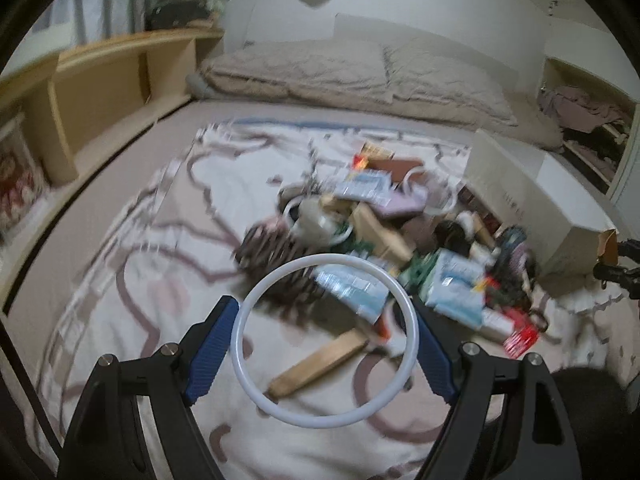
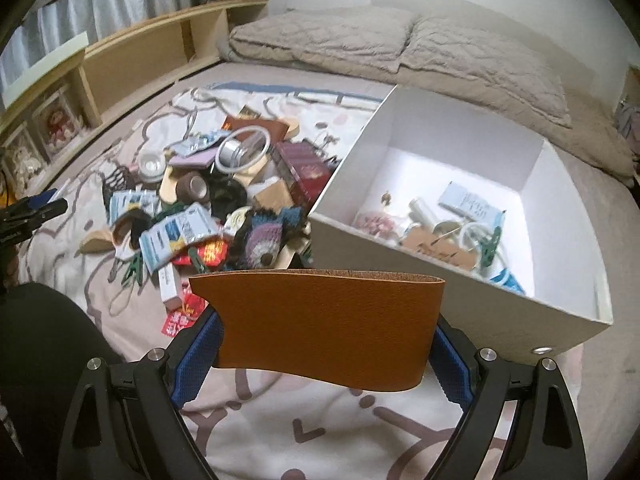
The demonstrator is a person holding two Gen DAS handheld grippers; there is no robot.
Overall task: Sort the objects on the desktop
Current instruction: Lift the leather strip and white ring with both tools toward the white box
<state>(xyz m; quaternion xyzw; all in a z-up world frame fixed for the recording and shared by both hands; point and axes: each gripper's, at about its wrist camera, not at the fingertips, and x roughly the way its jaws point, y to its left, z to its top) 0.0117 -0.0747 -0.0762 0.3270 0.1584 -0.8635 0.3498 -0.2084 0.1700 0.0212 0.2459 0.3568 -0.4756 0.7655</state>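
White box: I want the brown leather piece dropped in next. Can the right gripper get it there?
Probably yes. The right gripper holds the leather piece just beside the white box, whose top is open.

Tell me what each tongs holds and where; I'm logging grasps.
Left tongs: thin white plastic ring, pinched across its opposite outer edges. Right tongs: flat tan leather piece, gripped by its two side edges.

The near blanket [image 2: 328, 432] lies bare, as does its left stretch [image 1: 120, 240]. The heaped clutter [image 2: 208, 208] fills the middle, touching the white box [image 2: 400, 280] at right (its open top unobstructed). Pillows [image 2: 400, 40] bound the far side.
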